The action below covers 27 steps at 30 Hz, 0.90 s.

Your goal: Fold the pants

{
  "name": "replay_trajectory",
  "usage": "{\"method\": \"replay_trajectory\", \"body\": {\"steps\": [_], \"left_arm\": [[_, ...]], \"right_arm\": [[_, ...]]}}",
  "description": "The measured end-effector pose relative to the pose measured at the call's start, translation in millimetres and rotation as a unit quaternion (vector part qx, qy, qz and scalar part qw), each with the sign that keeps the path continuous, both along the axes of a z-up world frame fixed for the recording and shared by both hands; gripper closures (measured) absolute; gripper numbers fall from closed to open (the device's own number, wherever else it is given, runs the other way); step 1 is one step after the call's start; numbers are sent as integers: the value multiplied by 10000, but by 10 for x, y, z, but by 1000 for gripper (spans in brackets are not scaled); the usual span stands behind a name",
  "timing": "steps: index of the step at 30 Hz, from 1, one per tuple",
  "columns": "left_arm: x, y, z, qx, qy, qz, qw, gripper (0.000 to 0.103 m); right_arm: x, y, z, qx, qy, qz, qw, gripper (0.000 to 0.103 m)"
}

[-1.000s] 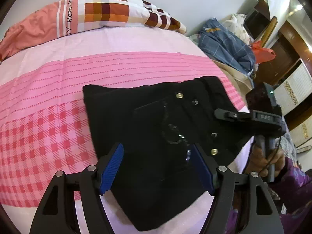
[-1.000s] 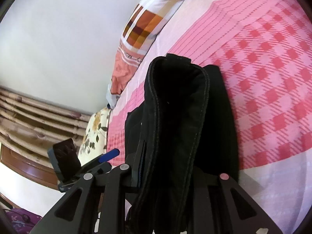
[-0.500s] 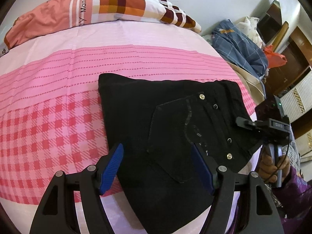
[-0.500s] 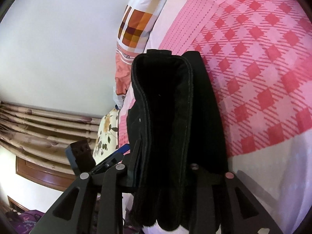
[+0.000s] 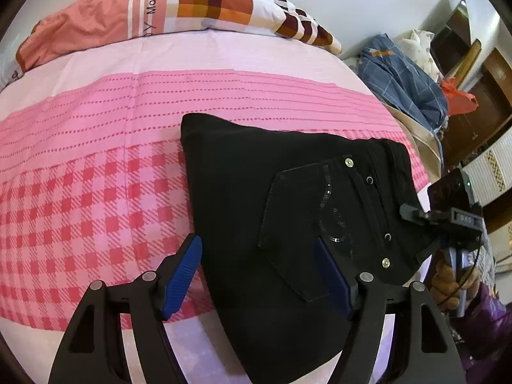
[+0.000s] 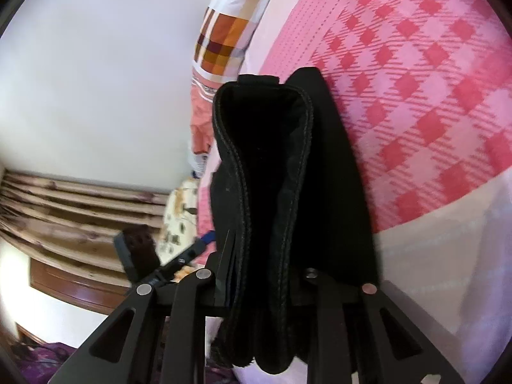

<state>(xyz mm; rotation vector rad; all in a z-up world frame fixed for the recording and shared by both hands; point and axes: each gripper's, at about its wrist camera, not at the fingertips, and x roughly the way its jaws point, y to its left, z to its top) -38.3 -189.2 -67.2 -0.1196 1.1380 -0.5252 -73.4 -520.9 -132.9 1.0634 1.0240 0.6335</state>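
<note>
Folded black pants [image 5: 288, 217] lie on the pink checked bed sheet [image 5: 96, 176], back pocket and rivets facing up. My left gripper [image 5: 259, 275] is open and empty, hovering just above the near part of the pants. The right gripper's body [image 5: 448, 214] shows at the pants' right edge in the left wrist view. In the right wrist view my right gripper [image 6: 265, 275] is shut on the thick waistband edge of the pants [image 6: 281, 176], which fills the space between the fingers and hides the pads.
A patterned pillow [image 5: 176, 9] lies at the head of the bed. A pile of blue and white clothes [image 5: 403, 76] and wooden furniture [image 5: 480, 105] stand right of the bed. A wall and wooden headboard [image 6: 64, 211] show in the right wrist view.
The left gripper has pulled back and stayed open. The pants have flattened out on the sheet. The right gripper keeps its hold on the waistband and has shifted slightly.
</note>
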Motion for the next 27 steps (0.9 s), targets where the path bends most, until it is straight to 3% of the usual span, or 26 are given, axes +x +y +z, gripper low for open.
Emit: {"method": "replay_trajectory", "body": {"steps": [5, 7, 9, 11, 15, 17, 18, 20, 21, 23, 25, 27], "left_arm": [[-24, 7, 11, 44, -76, 2, 10000, 30], [-42, 38, 20, 21, -102, 26, 9999, 30], [-68, 88, 28, -24, -140, 69, 9999, 30], [-92, 135, 44, -132, -176, 132, 9997, 30], [-187, 222, 74, -474, -232, 241, 9983, 30], [-224, 206, 58, -501, -200, 219, 9983, 30], [-258, 190, 20, -484, -169, 170, 9985, 30], [-295, 145, -44, -395, -108, 88, 9991, 30], [-308, 115, -82, -357, -75, 33, 9993, 30], [-341, 78, -117, -330, -118, -57, 9994, 30], [-357, 70, -138, -300, -221, -123, 9992, 28], [-332, 98, -169, -406, -163, -104, 9990, 27]], "right_arm": [[30, -60, 0, -406, 62, 179, 9990, 81], [27, -57, 203, -1075, -199, 206, 9938, 75], [27, -4, 553, -1977, -644, 235, 9779, 75], [88, 157, 855, -2410, -1068, 488, 9634, 74], [332, 624, 1124, -2871, -1616, 1174, 9368, 69], [563, 827, 1234, -3240, -1761, 1388, 9191, 69], [670, 913, 1285, -3650, -1776, 1445, 9024, 68], [865, 1044, 1279, -4608, -1521, 1825, 8551, 67], [917, 1021, 1208, -4591, -1239, 2061, 8552, 67], [880, 857, 1048, -4239, -777, 2241, 8741, 67], [711, 689, 843, -3631, -399, 2354, 9006, 66], [562, 481, 685, -3223, -96, 2082, 9234, 66]]}}
